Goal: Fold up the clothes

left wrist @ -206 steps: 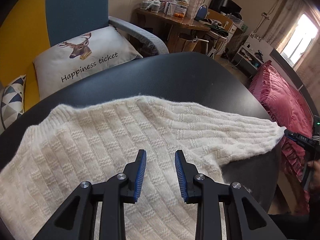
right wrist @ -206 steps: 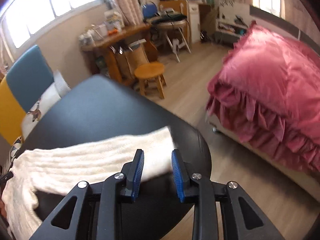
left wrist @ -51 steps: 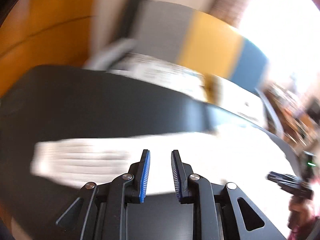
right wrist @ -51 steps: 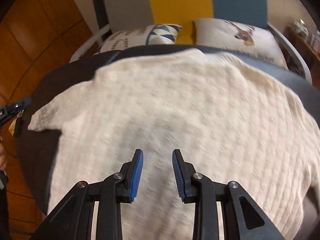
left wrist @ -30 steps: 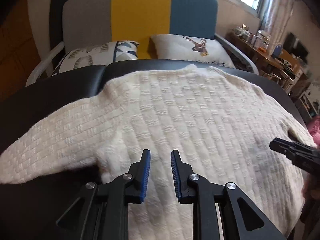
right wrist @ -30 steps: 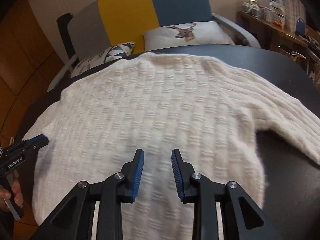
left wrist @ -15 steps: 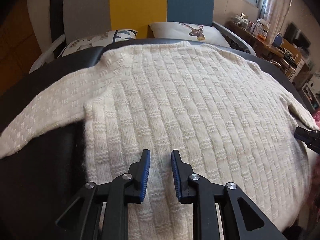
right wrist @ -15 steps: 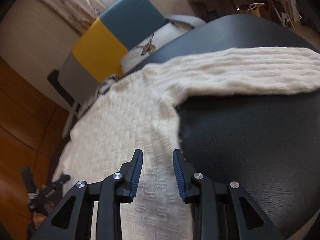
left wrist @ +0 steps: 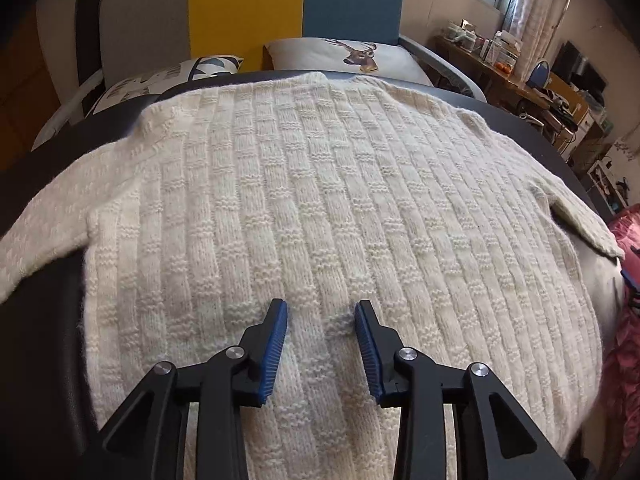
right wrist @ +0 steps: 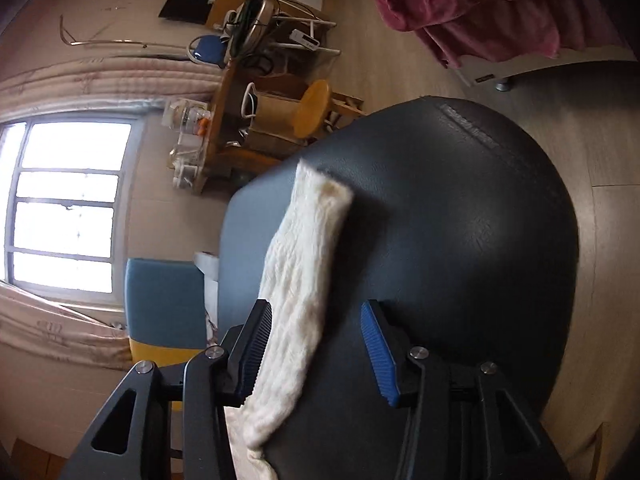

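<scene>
A cream knitted sweater (left wrist: 320, 200) lies spread flat on a dark round table (left wrist: 48, 320), neck toward the sofa, sleeves out to both sides. My left gripper (left wrist: 321, 310) is open and empty, fingertips just above the sweater's lower body. In the right wrist view the view is rolled sideways; the sweater's right sleeve (right wrist: 304, 264) lies along the table (right wrist: 460, 260), cuff at the far end. My right gripper (right wrist: 316, 312) is open, its fingers on either side of the sleeve, close above it.
A grey, yellow and blue sofa (left wrist: 248, 12) with a deer cushion (left wrist: 352, 56) stands behind the table. A pink bed (right wrist: 480, 4) lies to the right. A wooden stool (right wrist: 312, 108) and a cluttered desk (right wrist: 224, 120) stand beyond the table edge.
My left gripper has opened wider over the sweater body. My right gripper has swung and rolled toward the right sleeve and opened wider around it.
</scene>
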Available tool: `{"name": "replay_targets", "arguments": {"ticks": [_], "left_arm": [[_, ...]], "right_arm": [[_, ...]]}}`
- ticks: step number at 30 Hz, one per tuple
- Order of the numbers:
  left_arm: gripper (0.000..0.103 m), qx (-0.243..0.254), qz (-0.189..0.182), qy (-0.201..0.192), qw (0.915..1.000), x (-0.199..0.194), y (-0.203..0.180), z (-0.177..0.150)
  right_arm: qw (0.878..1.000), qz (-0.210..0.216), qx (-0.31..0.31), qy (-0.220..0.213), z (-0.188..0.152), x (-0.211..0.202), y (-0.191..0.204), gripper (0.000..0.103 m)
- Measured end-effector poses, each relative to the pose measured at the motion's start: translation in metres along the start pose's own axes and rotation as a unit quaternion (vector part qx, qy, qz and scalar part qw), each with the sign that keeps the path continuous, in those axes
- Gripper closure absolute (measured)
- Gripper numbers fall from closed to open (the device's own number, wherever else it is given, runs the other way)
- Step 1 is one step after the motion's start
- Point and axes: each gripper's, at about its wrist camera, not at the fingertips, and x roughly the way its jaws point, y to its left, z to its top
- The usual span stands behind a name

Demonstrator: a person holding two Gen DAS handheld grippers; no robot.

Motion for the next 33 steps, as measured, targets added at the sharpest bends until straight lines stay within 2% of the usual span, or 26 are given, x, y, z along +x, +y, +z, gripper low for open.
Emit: {"name": "replay_targets", "arguments": {"ticks": [2,6,8,10,12,17,20,24,28,31,33], "left_arm": [[0.063,0.004,0.004,0.000,1.0000,0.002,-0.002,0.001],[0.056,0.014,0.016,-0.002,0.9998,0.005,-0.010,0.001],[0.054,0.019,0.021,-0.002,0.9996,0.006,-0.013,0.002],[0.052,0.018,0.021,-0.001,0.9996,0.007,-0.015,0.003],[0.051,0.013,0.018,0.001,0.9997,0.007,-0.014,0.003],[0.050,0.005,0.009,0.006,0.9999,0.005,-0.012,0.005],[0.050,-0.010,-0.015,0.011,0.9998,0.000,-0.009,0.011],[0.050,-0.021,-0.077,0.018,0.9967,-0.005,-0.017,0.033],[0.050,-0.046,-0.124,0.032,0.9907,-0.004,-0.025,0.058],[0.050,-0.070,-0.163,0.039,0.9834,-0.002,-0.026,0.076],[0.051,-0.092,-0.195,0.056,0.9747,0.006,-0.028,0.090]], "right_arm": [[1.000,-0.002,0.004,-0.011,0.005,0.007,0.002,0.061],[0.999,-0.018,-0.032,-0.016,0.012,0.020,0.014,0.061],[0.997,-0.047,-0.065,-0.011,0.011,0.021,0.022,0.062],[0.993,-0.075,-0.096,-0.007,0.010,0.023,0.030,0.078],[0.991,-0.093,-0.097,-0.007,0.013,0.026,0.028,0.096],[0.988,-0.097,-0.120,-0.005,0.011,0.030,0.033,0.096],[0.985,-0.068,-0.158,0.002,0.005,0.029,0.050,0.096],[0.969,-0.043,-0.240,0.031,-0.016,0.043,0.094,0.096],[0.953,-0.006,-0.295,0.069,-0.048,0.065,0.141,0.096],[0.931,0.010,-0.349,0.110,-0.089,0.088,0.178,0.096],[0.907,0.006,-0.396,0.142,-0.125,0.107,0.196,0.096]]}}
